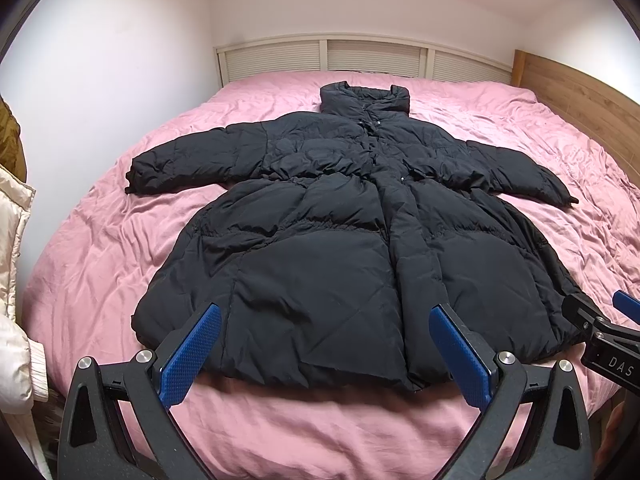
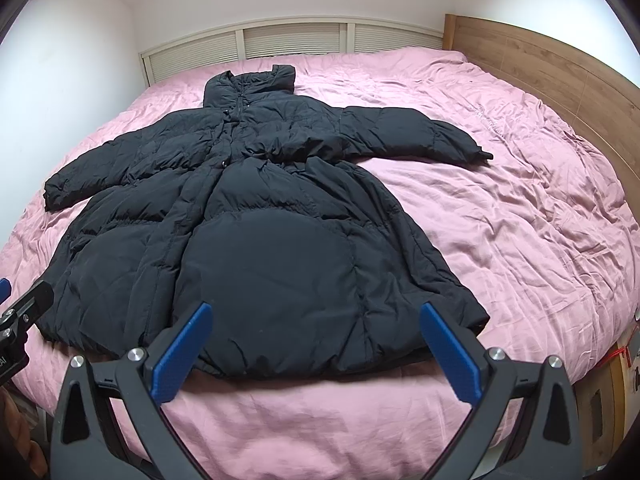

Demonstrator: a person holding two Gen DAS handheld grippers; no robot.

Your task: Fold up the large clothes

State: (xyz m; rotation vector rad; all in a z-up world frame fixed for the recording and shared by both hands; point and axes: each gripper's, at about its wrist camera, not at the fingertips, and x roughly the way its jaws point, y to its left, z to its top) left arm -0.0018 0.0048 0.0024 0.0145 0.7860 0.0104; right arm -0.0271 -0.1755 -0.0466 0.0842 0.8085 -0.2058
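Your left gripper [image 1: 325, 322] sits at the bottom of the left wrist view with its jaws spread wide apart, the blue pads [image 1: 192, 354] facing each other and holding nothing. Between them you see the hem of the black puffer coat [image 1: 332, 240], which lies flat, front side up, across the middle of the frame on the pink bedcover [image 1: 100, 240]. The collar points to the upper middle, toward the white slatted panel [image 1: 320, 58] against the far wall. One sleeve reaches to the left of the frame, the other to the right, both resting on the cover. At the right edge of this view part of your right gripper [image 1: 600, 328] shows, just beside the coat's lower right corner.

In the right wrist view, your right gripper [image 2: 316, 318] is at the bottom centre, jaws likewise wide apart and empty, its fingers framing the coat's near hem [image 2: 304, 360]. Here the coat [image 2: 260, 240] fills the left and centre of the frame, and bare pink cover fills the right. A wooden headboard [image 2: 560, 68] runs along the upper right. A piece of the left gripper [image 2: 20, 316] appears at the left edge, near the coat's lower left corner.

At the far left of the left wrist view, a cream padded garment [image 1: 12, 260] hangs beside the bed.
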